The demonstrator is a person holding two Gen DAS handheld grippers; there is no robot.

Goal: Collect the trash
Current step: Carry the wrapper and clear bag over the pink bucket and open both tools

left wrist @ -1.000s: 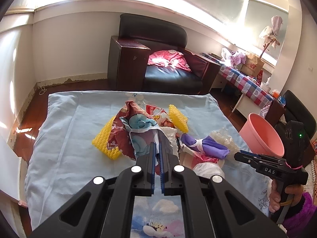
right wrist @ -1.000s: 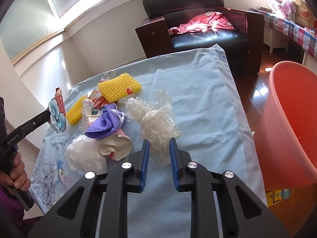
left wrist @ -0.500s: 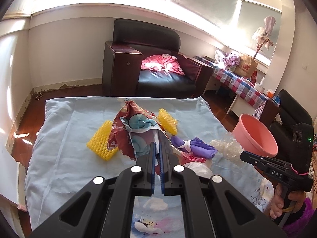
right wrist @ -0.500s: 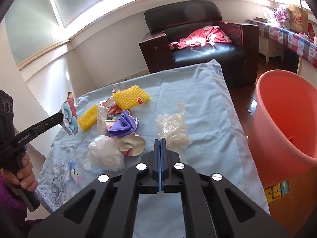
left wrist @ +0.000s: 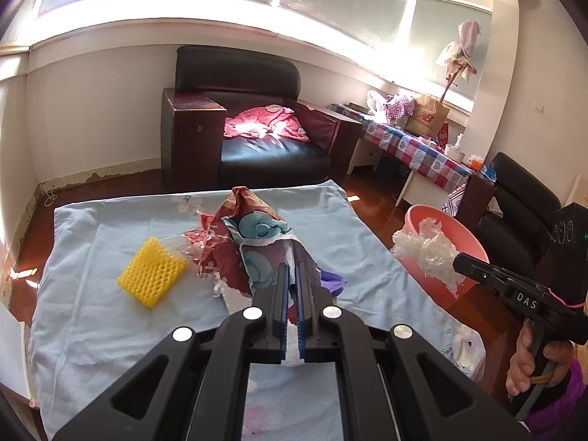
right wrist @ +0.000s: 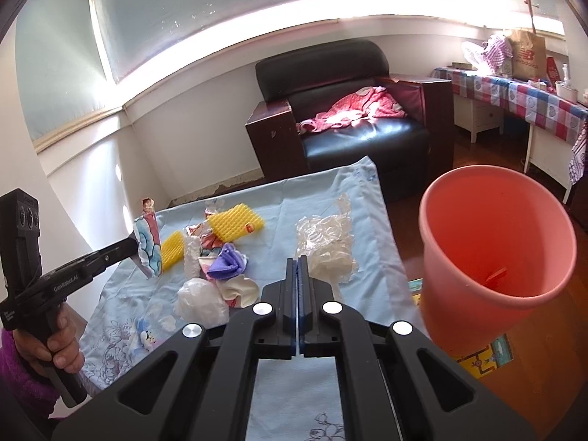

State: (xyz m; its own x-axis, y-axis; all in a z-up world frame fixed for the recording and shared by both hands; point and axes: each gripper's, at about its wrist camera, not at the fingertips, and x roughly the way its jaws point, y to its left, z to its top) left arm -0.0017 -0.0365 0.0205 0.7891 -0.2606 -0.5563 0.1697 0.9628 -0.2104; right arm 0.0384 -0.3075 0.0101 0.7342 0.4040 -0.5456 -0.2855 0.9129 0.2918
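The left hand-held gripper [left wrist: 291,275] is pinched narrow on a printed snack wrapper [left wrist: 257,235], which stands up off the cloth-covered counter [left wrist: 92,257] toward 12 o'clock from the fingers. The right hand-held gripper [right wrist: 298,268] is clamped tight on a wad of clear crinkled plastic [right wrist: 327,246]; in the left wrist view that wad hangs in the air at about 3 o'clock, in front of the pink bucket [right wrist: 496,250].

Both pieces look nearly weightless and floppy. The film is thin and slick, so a pinch on a bunched fold, not a single edge, should keep it from sliding out. The wrapper is stiffer foil and holds its shape when taken by one end.

Left on the counter are yellow foam netting [left wrist: 152,275], a purple rag [right wrist: 226,261] and a white plastic bag [right wrist: 200,299], all soft and best gripped at a gathered ridge.
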